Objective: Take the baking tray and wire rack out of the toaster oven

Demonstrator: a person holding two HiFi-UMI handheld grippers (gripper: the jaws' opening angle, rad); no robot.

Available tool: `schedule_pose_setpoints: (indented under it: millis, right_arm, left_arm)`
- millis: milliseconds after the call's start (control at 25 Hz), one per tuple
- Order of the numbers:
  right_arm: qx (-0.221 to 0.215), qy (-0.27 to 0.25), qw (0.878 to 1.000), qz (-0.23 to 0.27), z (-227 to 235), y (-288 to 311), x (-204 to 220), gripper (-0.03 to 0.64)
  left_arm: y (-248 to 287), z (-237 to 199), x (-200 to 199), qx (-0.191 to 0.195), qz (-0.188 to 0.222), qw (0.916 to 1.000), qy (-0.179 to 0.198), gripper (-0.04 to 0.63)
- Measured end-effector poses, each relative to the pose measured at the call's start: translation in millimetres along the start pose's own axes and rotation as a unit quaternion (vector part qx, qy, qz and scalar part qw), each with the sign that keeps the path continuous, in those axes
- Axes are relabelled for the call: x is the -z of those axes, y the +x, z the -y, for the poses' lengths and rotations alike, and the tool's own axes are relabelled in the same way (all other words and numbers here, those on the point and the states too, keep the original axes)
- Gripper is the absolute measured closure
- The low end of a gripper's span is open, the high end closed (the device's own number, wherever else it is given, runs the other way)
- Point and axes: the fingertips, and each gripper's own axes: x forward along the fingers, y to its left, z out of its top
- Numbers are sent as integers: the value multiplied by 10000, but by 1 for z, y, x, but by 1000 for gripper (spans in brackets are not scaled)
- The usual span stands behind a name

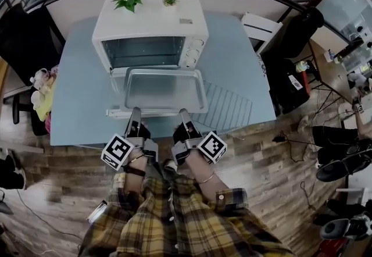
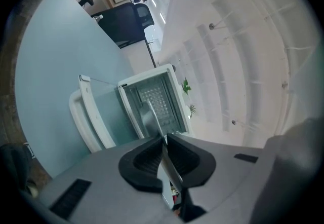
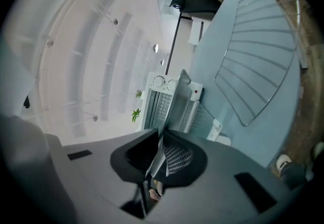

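The white toaster oven stands on the pale blue table with its door folded down toward me. The metal baking tray hangs level over that door, outside the oven mouth. My left gripper and right gripper are each shut on the tray's near rim. In the left gripper view the tray runs edge-on between the pads of the left gripper. The right gripper pinches the tray the same way. The wire rack lies flat on the table at the right.
Two small potted plants sit on the oven's top. A white box rests at the table's back right corner. The table's front edge runs just beyond my hands. Chairs and bags crowd the floor at the right.
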Motion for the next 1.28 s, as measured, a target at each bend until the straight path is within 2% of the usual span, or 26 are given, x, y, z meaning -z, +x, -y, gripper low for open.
schedule_pose_setpoints:
  millis: [280,640,920,1280]
  right_arm:
    - [290,-22,9957,874,19,-57,-58,583]
    - [706,24,9802,1850,49,-122,-128,583]
    - [1076,168,9685,2239,78,-144,-156,583]
    - [1444,313,9596,2395,117,-155,-168,581]
  left_arm:
    - [26,23,74,218,-836,9963,-10,566]
    - [62,47,170,475,-1851,9816,-48,566]
    - [84,39,217,351,-2359,9711,-40,565]
    - [99,17,251,44,-2714,9624,-94,565]
